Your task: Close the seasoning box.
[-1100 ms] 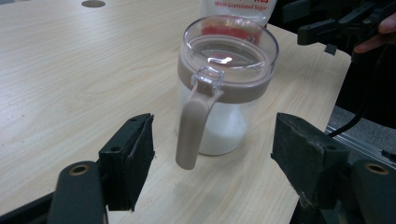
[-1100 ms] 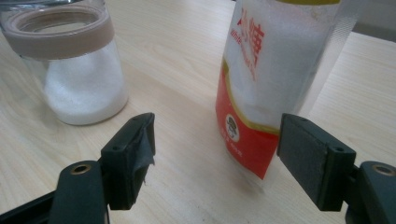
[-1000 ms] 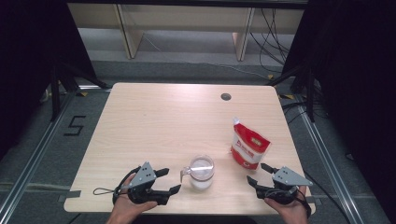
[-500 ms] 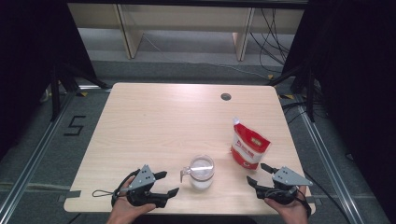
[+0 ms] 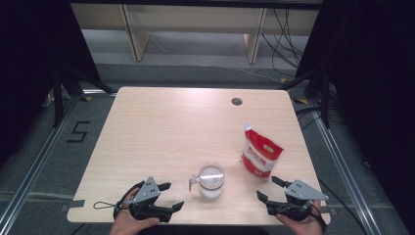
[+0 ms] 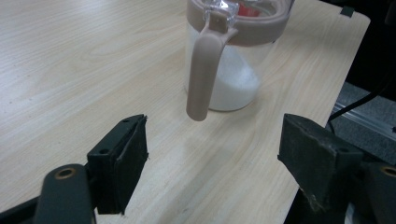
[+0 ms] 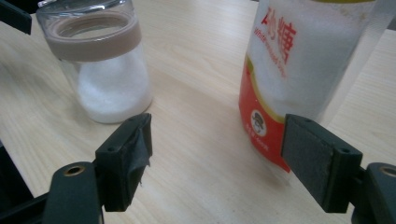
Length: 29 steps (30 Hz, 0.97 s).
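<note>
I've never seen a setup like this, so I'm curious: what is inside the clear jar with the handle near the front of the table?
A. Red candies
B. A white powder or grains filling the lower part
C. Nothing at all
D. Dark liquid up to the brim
B: the jar shows a white granular heap in its lower part, with clear glass above it up to the pinkish-brown collar.

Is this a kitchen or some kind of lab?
Probably a lab or recording room: a bare wooden table on metal floor rails, loose cables behind, dark curtains at both sides.
</note>
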Motion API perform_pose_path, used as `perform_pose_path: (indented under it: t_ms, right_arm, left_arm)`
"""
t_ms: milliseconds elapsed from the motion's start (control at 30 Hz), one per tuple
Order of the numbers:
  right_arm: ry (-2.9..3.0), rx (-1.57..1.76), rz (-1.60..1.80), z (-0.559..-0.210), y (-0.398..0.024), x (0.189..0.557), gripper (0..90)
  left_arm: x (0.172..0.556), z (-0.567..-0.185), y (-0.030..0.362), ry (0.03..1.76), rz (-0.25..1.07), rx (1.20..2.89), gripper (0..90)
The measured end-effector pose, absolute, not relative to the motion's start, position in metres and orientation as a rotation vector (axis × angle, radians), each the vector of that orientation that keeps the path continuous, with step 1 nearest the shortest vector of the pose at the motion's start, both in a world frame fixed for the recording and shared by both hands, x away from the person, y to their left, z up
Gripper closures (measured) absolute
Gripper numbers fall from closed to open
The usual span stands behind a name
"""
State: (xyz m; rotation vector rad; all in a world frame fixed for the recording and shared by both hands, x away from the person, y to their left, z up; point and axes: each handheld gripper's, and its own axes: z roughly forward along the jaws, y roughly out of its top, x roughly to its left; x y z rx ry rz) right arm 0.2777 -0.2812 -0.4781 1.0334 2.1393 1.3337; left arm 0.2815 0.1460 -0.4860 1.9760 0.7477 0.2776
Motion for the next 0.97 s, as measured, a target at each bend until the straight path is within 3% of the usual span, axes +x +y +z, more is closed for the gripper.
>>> perform_pose_path:
  t_ms: [200,967]
  right_arm:
    - [2.158,1.017,1.343,-0.479,-0.281,0.276,22.5]
    - [2.191,1.025,1.319,-0.481,-0.276,0.262,22.0]
  left_arm:
    - [0.279,-0.488,0.149,0.738,0.279,1.983,15.3]
    - [0.277,-0.49,0.148,0.727,0.257,1.987,15.5]
